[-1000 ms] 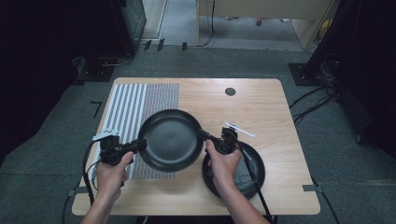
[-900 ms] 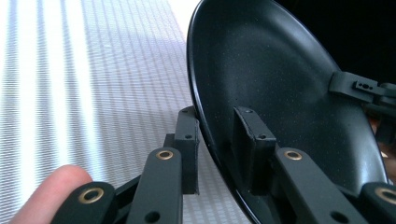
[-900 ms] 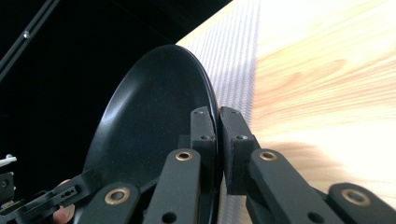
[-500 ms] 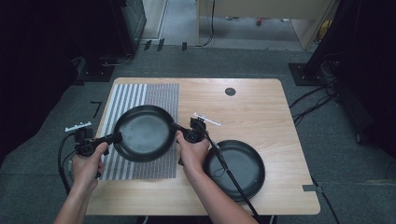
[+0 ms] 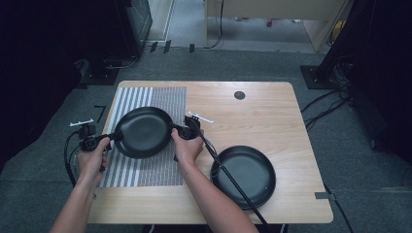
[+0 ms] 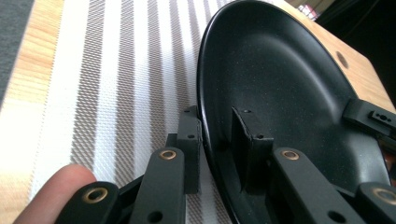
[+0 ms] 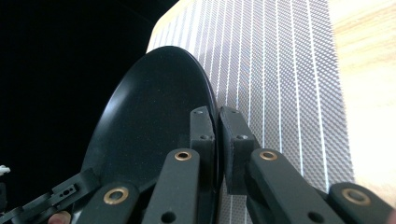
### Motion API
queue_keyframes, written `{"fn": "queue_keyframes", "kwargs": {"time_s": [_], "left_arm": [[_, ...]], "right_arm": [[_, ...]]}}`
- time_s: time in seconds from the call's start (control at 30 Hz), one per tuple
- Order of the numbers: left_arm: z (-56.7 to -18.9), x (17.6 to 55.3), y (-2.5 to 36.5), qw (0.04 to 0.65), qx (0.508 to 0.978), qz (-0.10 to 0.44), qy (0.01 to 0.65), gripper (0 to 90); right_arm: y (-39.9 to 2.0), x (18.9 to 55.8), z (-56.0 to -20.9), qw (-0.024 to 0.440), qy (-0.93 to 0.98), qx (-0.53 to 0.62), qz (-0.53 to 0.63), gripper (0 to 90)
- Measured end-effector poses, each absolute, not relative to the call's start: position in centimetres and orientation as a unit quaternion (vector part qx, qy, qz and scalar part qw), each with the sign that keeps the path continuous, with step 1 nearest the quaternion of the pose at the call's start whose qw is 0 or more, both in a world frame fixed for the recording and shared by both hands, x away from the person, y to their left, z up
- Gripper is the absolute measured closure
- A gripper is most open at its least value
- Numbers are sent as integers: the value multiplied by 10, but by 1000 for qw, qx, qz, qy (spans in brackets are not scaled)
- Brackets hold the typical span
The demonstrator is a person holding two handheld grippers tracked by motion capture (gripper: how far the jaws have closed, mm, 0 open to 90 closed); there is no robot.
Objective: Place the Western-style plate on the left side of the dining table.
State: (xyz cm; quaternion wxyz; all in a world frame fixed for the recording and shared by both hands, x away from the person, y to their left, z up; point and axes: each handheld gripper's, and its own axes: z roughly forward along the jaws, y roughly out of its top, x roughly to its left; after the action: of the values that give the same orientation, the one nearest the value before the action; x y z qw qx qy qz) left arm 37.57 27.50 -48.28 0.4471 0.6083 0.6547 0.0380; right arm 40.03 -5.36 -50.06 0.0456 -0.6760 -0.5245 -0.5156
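Pinching opposite rims of round black pan [image 5: 143, 132]: left tool [image 5: 104, 141], right tool [image 5: 180, 131].

The held pan [image 5: 144, 132] hangs over the striped mat [image 5: 160, 165], which lies on the left part of the table [image 5: 272, 111]. The left gripper [image 5: 108, 138] sits at the pan's left rim, one finger [image 6: 189, 149] outside the wall and the other inside the bowl. The right gripper [image 5: 179, 130] sits at the opposite rim, its fingers [image 7: 203, 140] either side of the edge. Between the two sets of fingertips lies the whole pan. A second pan [image 5: 245, 175] rests on the bare table, right of the right gripper's fingers and nearer the person, well apart from the mat. A round hole [image 5: 239, 95] lies far beyond the fingers
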Motion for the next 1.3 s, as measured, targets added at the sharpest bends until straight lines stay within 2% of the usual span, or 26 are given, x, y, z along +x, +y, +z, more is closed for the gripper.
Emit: {"fn": "queue_keyframes", "kwargs": {"time_s": [0.4, 0.93, 0.97, 1.03, 1.07, 1.1, 1.13, 1.17, 1.2, 1.23, 1.3], "left_arm": [[-500, 399, 280, 435, 585, 33, 684, 748], [-507, 406, 279, 416, 590, 38, 690, 743], [-507, 406, 279, 416, 590, 38, 690, 729], [-507, 406, 279, 426, 596, 35, 680, 631], [-505, 405, 276, 422, 603, 55, 675, 562], [-505, 405, 276, 422, 603, 55, 675, 520], [-502, 404, 275, 411, 613, 74, 670, 469], [-502, 404, 275, 411, 613, 74, 670, 427], [-500, 401, 275, 402, 617, 85, 671, 397], [-500, 401, 275, 402, 617, 85, 671, 376], [-496, 396, 275, 392, 619, 102, 672, 334]], "right_arm": [[-40, 421, -513, 27, -524, -688, -502, 847], [-34, 427, -526, 10, -541, -685, -489, 828], [-34, 427, -526, 10, -541, -685, -489, 828], [-34, 427, -525, 9, -544, -682, -488, 807], [-34, 426, -522, 11, -542, -684, -488, 723], [-34, 426, -522, 11, -542, -684, -488, 723], [-34, 425, -516, -9, -546, -683, -486, 643], [-34, 425, -516, -9, -546, -683, -486, 643], [-37, 424, -511, -36, -556, -674, -485, 592], [-37, 424, -511, -36, -556, -674, -485, 592], [-46, 422, -503, -60, -572, -653, -493, 519]]}}
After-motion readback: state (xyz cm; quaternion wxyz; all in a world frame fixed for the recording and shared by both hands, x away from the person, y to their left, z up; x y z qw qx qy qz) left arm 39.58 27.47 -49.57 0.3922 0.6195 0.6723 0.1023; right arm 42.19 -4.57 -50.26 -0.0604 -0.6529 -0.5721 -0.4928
